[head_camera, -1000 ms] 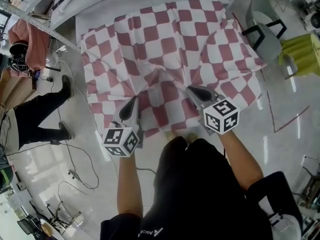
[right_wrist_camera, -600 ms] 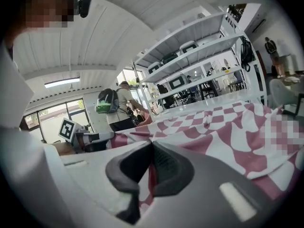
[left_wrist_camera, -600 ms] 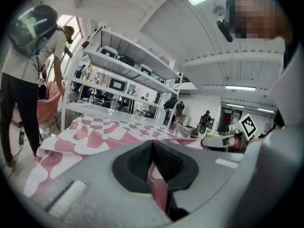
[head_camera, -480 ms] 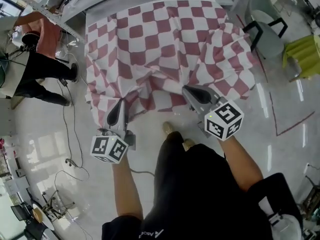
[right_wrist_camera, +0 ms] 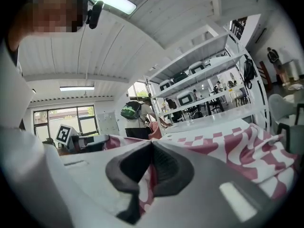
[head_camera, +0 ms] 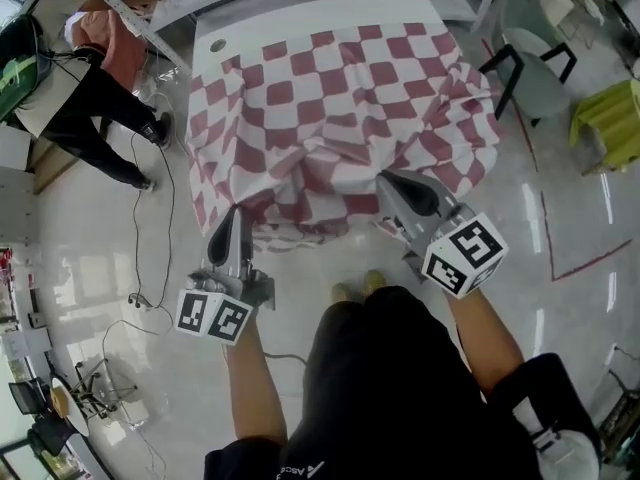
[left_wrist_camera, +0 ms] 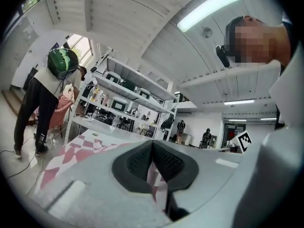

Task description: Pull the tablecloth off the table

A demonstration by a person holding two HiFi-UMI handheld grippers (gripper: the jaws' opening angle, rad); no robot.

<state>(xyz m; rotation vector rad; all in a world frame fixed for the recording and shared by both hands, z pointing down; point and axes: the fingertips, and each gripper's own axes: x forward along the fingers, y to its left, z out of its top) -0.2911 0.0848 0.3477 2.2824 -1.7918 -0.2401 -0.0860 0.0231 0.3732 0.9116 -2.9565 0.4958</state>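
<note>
Glossy pale floor [head_camera: 90, 268] spreads round the white table [head_camera: 310, 18], and we stand at its near end with a gripper in each hand. Our left gripper [head_camera: 237, 216] is clenched on the near edge of the tablecloth [head_camera: 340, 98]. In the left gripper view its dark ribbed pads [left_wrist_camera: 135, 163] press together with a thin fold of the cloth pinched between them. Our right gripper [head_camera: 388, 180] grips the same edge further right, its pads [right_wrist_camera: 168, 167] likewise closed on a fold.

From the head view we see the whole cloth. It covers most of the tabletop, leaves a bare white strip at the far end, hangs over both sides, and bunches into creases where the two grippers hold it. The gripper views show none of that spread (they look low across the cloth). Instead they show tall metal shelves [right_wrist_camera: 204, 84] loaded with boxes, a ceiling of white slats [left_wrist_camera: 118, 13], and a person in a green helmet [left_wrist_camera: 47, 94] bending beside the table.

The cloth is soft and rumpled, checked in dull red and white. Each gripper has a smooth grey shell and carries a cube [head_camera: 462, 256] with black-and-white square markers.
</note>
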